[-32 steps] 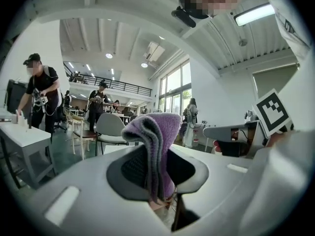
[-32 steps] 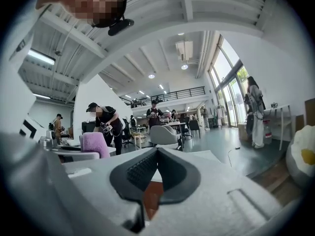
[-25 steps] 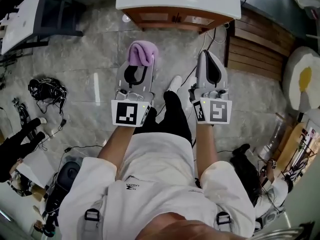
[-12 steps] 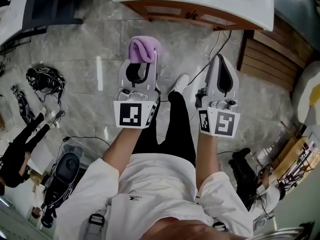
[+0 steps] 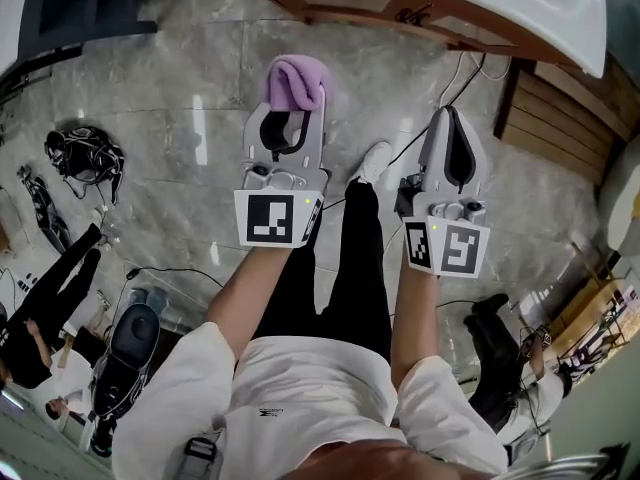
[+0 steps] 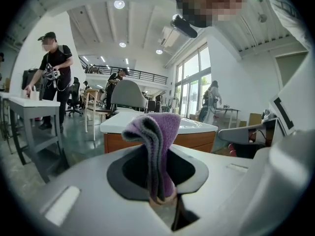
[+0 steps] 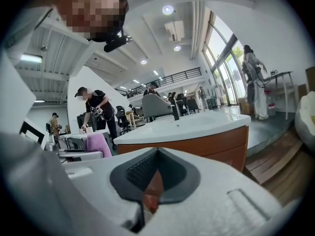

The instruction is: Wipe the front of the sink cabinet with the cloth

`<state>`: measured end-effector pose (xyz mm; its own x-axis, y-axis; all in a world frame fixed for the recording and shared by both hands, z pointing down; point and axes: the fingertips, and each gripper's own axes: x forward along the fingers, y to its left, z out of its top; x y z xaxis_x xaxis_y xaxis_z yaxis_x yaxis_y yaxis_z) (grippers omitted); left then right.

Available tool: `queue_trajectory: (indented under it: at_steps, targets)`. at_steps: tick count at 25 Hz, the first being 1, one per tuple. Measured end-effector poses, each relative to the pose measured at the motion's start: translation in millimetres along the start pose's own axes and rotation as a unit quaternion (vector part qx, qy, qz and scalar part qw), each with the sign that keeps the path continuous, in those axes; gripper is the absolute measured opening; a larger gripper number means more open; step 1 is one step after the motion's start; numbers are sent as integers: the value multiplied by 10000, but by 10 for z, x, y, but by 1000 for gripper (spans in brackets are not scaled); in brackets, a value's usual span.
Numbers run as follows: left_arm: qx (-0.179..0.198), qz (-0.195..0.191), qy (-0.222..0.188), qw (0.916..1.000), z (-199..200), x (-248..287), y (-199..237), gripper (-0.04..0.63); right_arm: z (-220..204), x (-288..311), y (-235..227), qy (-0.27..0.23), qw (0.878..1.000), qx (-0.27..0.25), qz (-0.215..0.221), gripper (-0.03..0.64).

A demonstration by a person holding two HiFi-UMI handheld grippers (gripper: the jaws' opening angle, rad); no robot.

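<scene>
Wide grey marble floor (image 5: pixel 170 108) fills the head view. At the far edge sits the sink cabinet (image 5: pixel 350 3), an orange-brown wooden front under a white basin top (image 5: pixel 520 13). To its right lies a dark wooden slatted platform (image 5: pixel 560 118).

The person stands near, in a white top (image 5: pixel 320 388) and dark trousers, both arms stretched toward the cabinet. Neither claw touches the cabinet front; bare floor shows between the tips and the wood.

On to the left claw (image 5: pixel 293 108): it is clamped tight on the cloth (image 5: pixel 297 80), a purple cloth with a grey inner fold. The cloth is pinched at its lower end and stands up in a soft hump above the tips. In the left gripper view the cabinet front shows just behind that hump.

Over to the right claw (image 5: pixel 452 118), level with its partner and to the right: its two halves are pressed together with nothing between them, and it points toward the cabinet front.

Smaller bits: a white shoe (image 5: pixel 375 158) lies between the two claws, and a black cable tangle (image 5: pixel 85 153) lies well off to the left.
</scene>
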<state>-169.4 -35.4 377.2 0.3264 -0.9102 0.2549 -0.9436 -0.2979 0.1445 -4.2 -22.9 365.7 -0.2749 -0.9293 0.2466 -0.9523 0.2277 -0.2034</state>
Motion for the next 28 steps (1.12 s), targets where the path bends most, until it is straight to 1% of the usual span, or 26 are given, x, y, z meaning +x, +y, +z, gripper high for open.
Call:
queue_trajectory:
  at_steps: [4, 9, 13, 16, 18, 24, 28]
  targets:
    - [4, 0, -61, 10000, -146, 82, 33, 77, -149, 117, -12, -81, 9999, 58, 19, -3]
    - [-16, 23, -159, 9999, -326, 238, 60, 77, -303, 271, -102, -141, 9999, 6, 11, -3]
    - [-27, 140, -223, 9996, -459, 398, 169, 77, -403, 399, -143, -171, 9998, -27, 78, -3]
    - [-114, 177, -295, 9993, -558, 560, 281, 72, -450, 454, -159, -153, 9998, -125, 102, -3]
    - [-46, 190, -318, 9993, -650, 690, 394, 72, -472, 482, -160, -165, 9996, -173, 125, -3]
    - [124, 533, -333, 9979, -799, 936, 781, 71, -523, 456, -145, -115, 9994, -246, 201, -3]
    - [94, 748, -269, 9968, -896, 1057, 984, 69, -560, 474, -158, -112, 9993, -273, 220, -3]
